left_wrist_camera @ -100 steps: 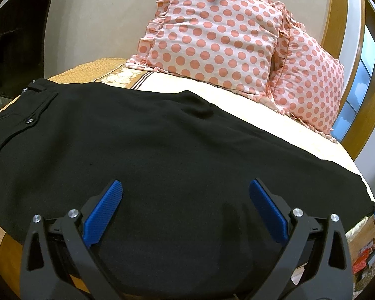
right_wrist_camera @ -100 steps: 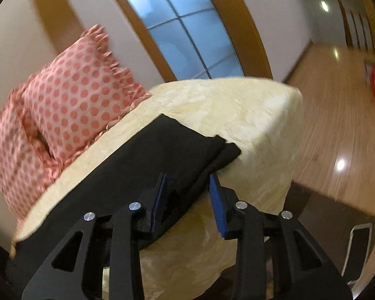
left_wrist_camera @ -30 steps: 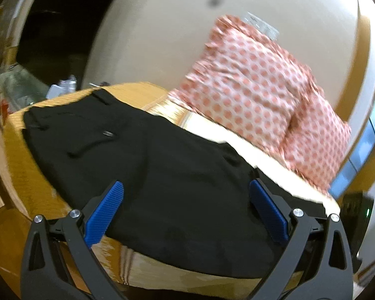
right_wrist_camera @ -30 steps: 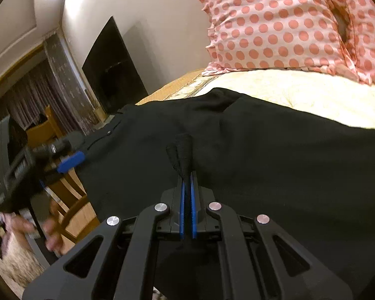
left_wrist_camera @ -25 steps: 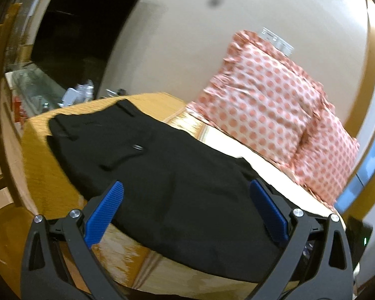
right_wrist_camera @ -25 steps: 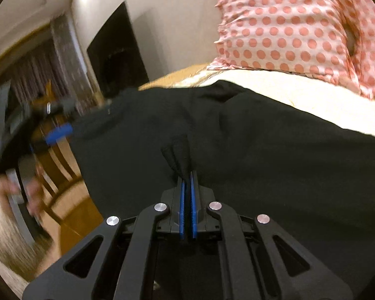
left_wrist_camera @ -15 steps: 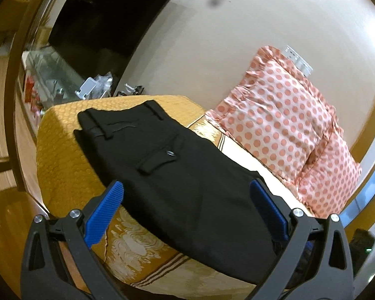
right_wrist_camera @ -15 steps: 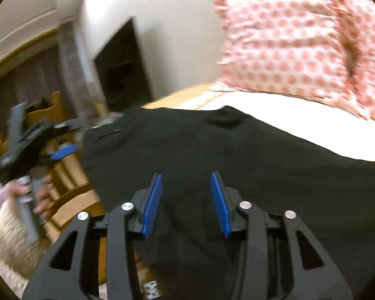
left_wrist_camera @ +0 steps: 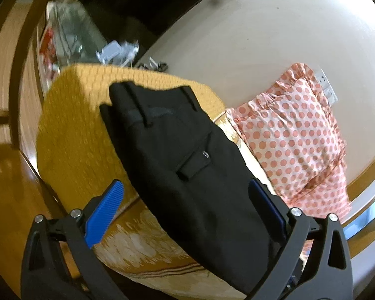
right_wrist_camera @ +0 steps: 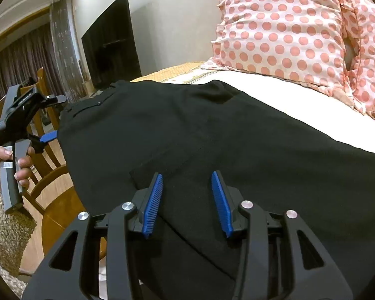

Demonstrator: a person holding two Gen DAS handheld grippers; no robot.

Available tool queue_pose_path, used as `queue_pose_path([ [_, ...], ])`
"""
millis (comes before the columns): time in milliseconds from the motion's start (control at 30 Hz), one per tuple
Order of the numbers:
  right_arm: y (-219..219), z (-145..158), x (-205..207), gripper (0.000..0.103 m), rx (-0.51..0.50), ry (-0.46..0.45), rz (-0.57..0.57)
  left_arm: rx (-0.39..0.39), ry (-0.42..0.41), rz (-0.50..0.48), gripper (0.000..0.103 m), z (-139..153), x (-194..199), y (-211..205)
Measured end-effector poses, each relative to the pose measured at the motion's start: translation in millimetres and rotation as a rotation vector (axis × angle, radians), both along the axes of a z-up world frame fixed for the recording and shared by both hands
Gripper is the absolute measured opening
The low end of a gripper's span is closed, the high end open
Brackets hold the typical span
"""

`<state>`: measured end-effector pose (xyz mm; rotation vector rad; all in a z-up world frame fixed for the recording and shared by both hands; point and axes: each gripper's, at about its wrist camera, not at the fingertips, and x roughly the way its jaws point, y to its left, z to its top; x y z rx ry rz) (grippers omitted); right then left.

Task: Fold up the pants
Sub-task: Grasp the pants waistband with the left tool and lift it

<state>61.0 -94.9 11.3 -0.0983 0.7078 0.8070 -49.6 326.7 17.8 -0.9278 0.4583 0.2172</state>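
Note:
Black pants (right_wrist_camera: pixel 212 130) lie flat on the bed, with the leg end folded over onto the upper part; the fold's hem edge lies just ahead of my right gripper. The waistband and back pocket show in the left wrist view (left_wrist_camera: pixel 177 150). My right gripper (right_wrist_camera: pixel 187 195) is open and empty just above the folded leg end. My left gripper (left_wrist_camera: pixel 185 207) is wide open and empty, held off the bed's near edge, facing the waistband end. It also shows in the right wrist view (right_wrist_camera: pixel 50 135), beside the bed's left side.
Two pink polka-dot pillows (right_wrist_camera: pixel 287 30) lean on the wall behind the pants. The bed has a yellow cover (left_wrist_camera: pixel 75 135). A wooden chair (right_wrist_camera: pixel 45 175) stands by the bed's left side. A dark TV (right_wrist_camera: pixel 110 50) and a cluttered glass stand (left_wrist_camera: pixel 72 32) are beyond.
My right gripper opened and let go of the pants' leg end, which now lies folded over. My left gripper swung away to the left, off the bed toward the waistband end.

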Motion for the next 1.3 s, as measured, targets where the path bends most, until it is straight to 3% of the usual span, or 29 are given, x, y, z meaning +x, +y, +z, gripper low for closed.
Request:
queue_pose_path([
  [133, 0, 0, -2, 0.047, 0.000, -0.003, 0.006, -0.022, -0.005, -0.053, 0.098, -2, 9, -7],
  [367, -2, 1, -2, 0.048, 0.005, -0.006, 0.013, 0.031, -0.057, -0.075, 0.098, 21, 11, -18],
  [633, -4, 0, -3, 0.049, 0.016, -0.013, 0.020, -0.024, -0.022, 0.006, 0.092, 6, 20, 7],
  [833, -6, 0, -6, 0.050, 0.018, -0.031, 0.025, -0.074, -0.013, 0.060, 0.075, 1, 32, 27],
  [900, -11, 2, -7, 0.058, 0.040, -0.019, 0.023, -0.049, 0.024, 0.074, 0.062, 0, 35, 26],
  [967, -20, 5, -9, 0.066, 0.079, -0.002, 0.020, -0.014, 0.084, 0.089, 0.030, -2, 39, 25],
  [1067, -34, 10, -12, 0.068, 0.110, 0.001, 0.006, -0.031, 0.097, 0.092, 0.016, -6, 37, 29],
  [1167, -50, 15, -12, 0.072, 0.138, -0.006, -0.025, 0.013, 0.102, 0.085, 0.013, 2, 37, 25],
  [1300, -78, 23, -12, 0.073, 0.163, -0.021, -0.090, 0.168, 0.110, 0.065, 0.011, 33, 47, 4],
])
